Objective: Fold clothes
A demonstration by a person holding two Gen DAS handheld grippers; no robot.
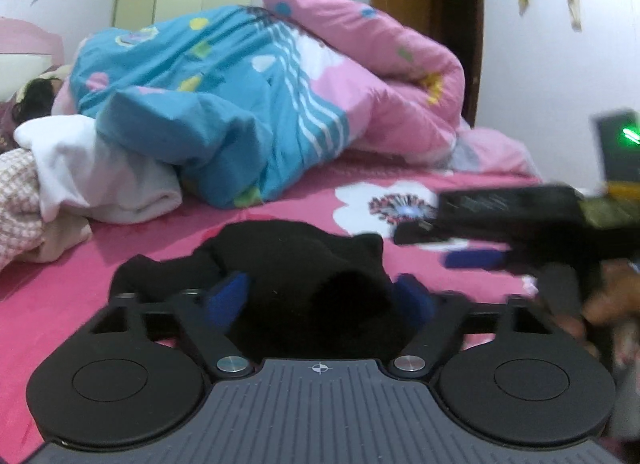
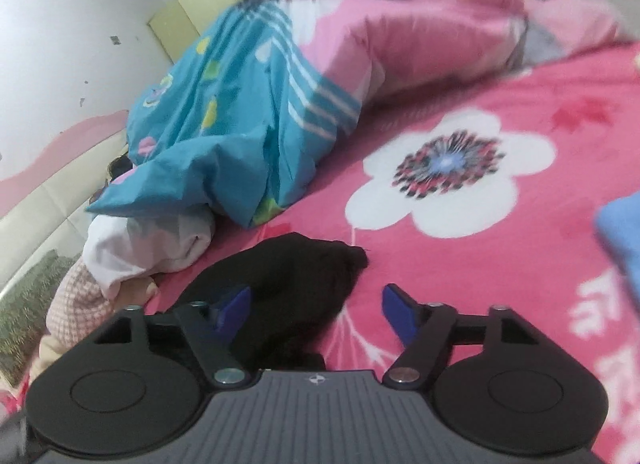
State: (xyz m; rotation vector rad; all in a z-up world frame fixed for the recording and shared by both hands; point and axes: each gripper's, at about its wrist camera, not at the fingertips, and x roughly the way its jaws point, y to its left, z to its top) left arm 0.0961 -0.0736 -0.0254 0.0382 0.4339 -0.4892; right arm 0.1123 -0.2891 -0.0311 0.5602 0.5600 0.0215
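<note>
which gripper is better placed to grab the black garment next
Left. The left gripper already has the black garment bunched between its open fingers; the right gripper only overlaps its edge.

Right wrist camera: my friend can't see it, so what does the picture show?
The right claw is open just above a crumpled black garment lying on a pink bedsheet printed with a big white flower. Behind them sits a bunched blue and pink quilt, with white clothes at the left.
</note>
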